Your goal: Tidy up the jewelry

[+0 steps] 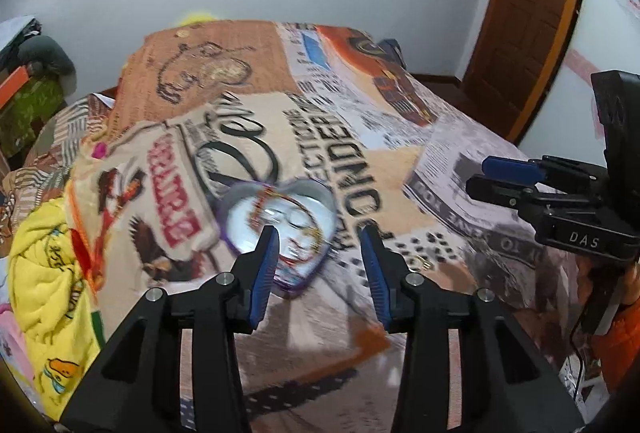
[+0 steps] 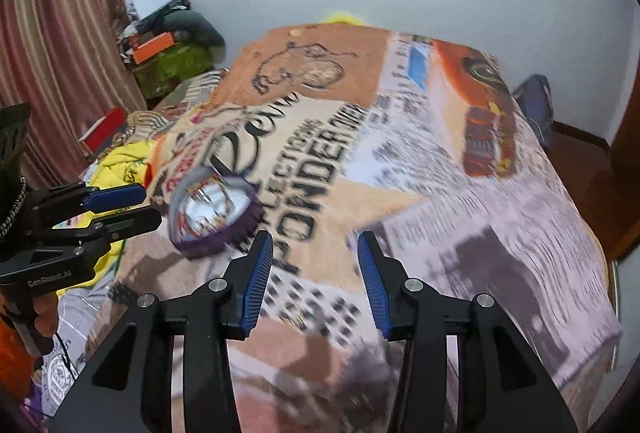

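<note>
A purple heart-shaped box with a white inside lies on the printed blanket, holding tangled red and gold jewelry. My left gripper hovers just in front of it, open with nothing gripped, and its left finger hides part of the box's near rim. In the right wrist view the same box lies left of my right gripper, which is open and empty over the blanket's lettering. Each gripper shows in the other's view: the right gripper and the left gripper. A small gold piece lies blurred on the blanket.
A yellow cloth is bunched at the bed's left side beside an orange ribbon. A brown door stands at the right and a striped curtain at the left. Bags and boxes are piled in the far corner.
</note>
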### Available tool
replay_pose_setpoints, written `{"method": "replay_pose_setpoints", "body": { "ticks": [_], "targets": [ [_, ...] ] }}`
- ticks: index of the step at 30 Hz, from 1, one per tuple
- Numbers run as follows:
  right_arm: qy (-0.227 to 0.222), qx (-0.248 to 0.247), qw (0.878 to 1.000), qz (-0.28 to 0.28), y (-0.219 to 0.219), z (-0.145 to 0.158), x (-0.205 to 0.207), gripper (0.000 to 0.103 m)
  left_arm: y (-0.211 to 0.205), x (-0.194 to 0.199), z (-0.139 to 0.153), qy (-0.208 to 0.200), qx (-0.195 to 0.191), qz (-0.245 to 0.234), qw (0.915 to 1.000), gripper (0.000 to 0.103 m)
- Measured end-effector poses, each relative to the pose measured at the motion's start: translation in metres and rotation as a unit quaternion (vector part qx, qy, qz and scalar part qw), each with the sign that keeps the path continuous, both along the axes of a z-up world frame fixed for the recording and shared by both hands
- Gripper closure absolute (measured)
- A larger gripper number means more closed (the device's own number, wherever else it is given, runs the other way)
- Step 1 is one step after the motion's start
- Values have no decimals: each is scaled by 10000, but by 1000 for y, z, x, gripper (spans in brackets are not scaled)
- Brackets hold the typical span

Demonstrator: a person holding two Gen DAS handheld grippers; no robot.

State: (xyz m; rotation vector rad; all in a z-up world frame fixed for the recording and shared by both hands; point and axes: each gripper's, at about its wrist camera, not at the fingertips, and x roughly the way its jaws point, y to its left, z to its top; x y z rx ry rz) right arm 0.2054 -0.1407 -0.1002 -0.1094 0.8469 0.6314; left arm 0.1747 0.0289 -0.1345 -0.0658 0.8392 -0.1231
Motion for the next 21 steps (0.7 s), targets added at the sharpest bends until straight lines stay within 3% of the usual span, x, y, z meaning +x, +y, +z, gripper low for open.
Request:
{"method": "replay_pose_setpoints", "body": {
  "ticks": [12, 21],
  "targets": [
    [470, -224, 9981, -337, -53, -37, -7, 63, -68, 10, -53, 708, 49, -690, 9951, 61],
    [727, -156, 9952, -635, -85, -56, -6, 63, -89, 29, -77, 1000, -37, -879, 9911, 61]
  ]
}}
